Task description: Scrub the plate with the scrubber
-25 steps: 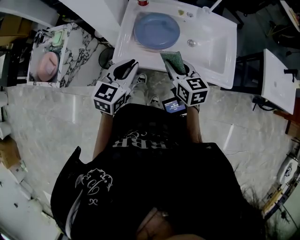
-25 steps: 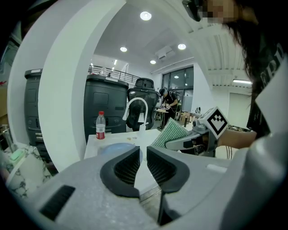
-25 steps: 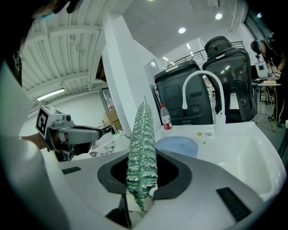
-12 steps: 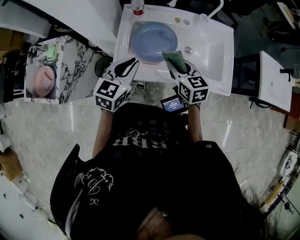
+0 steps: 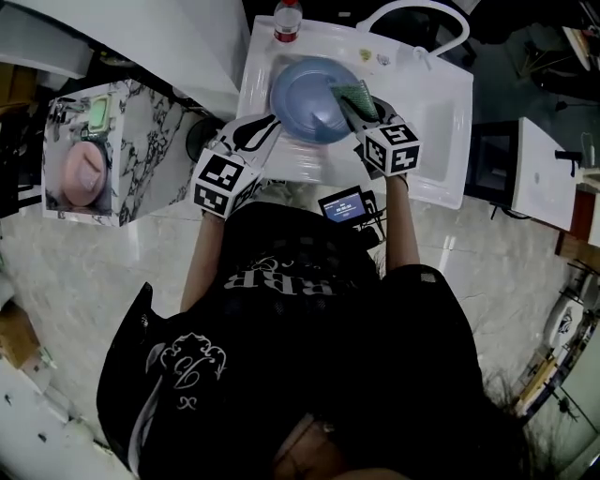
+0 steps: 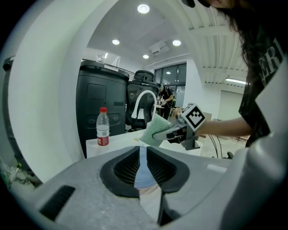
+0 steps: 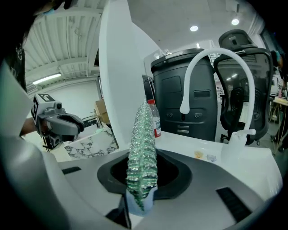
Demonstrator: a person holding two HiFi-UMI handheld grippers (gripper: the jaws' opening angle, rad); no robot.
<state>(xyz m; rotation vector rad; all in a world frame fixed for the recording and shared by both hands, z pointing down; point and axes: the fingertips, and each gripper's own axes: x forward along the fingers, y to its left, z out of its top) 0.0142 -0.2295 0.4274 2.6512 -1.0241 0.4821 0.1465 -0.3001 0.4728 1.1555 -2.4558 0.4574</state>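
Observation:
A blue plate (image 5: 307, 98) sits tilted over the white sink (image 5: 436, 103). My left gripper (image 5: 264, 129) is shut on the plate's near left rim. In the left gripper view the thin blue plate edge (image 6: 141, 168) runs between the closed jaws of the left gripper (image 6: 143, 162). My right gripper (image 5: 364, 111) is shut on a green scrubber (image 5: 353, 94), which lies against the plate's right side. In the right gripper view the scrubber (image 7: 143, 152) stands upright between the jaws of the right gripper (image 7: 143, 182). The left gripper view shows the scrubber (image 6: 153, 129) as well.
A water bottle (image 5: 287, 21) with a red label stands at the sink's back edge, beside a curved white faucet (image 5: 412, 14). A marble counter (image 5: 141, 131) with a pink item (image 5: 80, 173) lies to the left. A small lit screen (image 5: 345, 204) hangs below the sink's front.
Both grippers moved forward over the sink. The left closed on the plate's rim and the plate now sits tilted. The right carried the scrubber onto the plate.

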